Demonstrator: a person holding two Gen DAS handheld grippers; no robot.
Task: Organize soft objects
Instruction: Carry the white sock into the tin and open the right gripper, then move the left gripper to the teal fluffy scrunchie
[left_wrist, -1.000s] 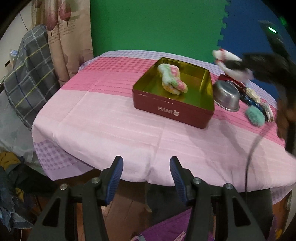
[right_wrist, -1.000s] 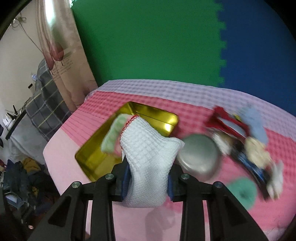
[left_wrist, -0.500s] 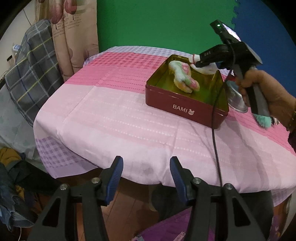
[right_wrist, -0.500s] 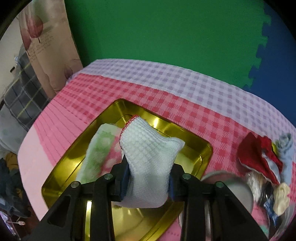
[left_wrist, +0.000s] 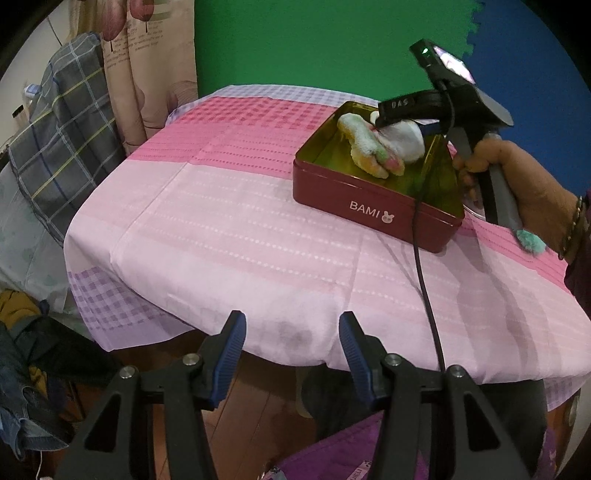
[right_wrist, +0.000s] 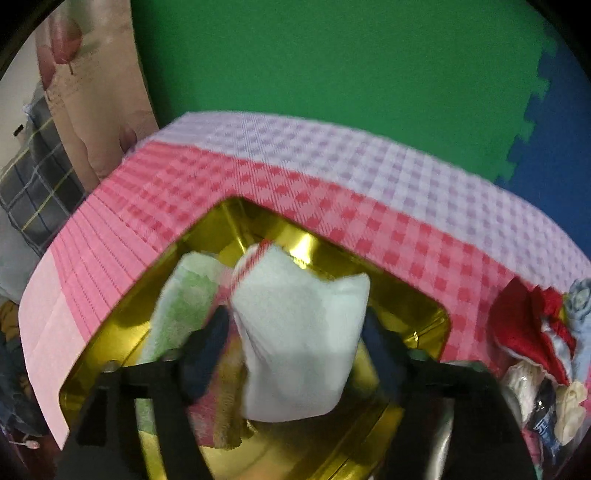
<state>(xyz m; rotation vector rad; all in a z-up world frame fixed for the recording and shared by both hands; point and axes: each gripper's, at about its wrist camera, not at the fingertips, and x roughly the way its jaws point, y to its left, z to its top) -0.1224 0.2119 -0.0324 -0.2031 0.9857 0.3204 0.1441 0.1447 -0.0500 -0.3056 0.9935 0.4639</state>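
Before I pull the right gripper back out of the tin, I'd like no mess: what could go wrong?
The right gripper has just been opening, but the white sock sits between its fingers, so it could snag and lift out. The sock also lies partly on the pastel sock, which might shift. The cable drapes over the red tin's rim and could tug it.

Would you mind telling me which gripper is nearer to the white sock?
Right. The right gripper is over the red tin, its just-opened jaws either side of the white sock. The left gripper hangs empty off the table's near edge, well away.
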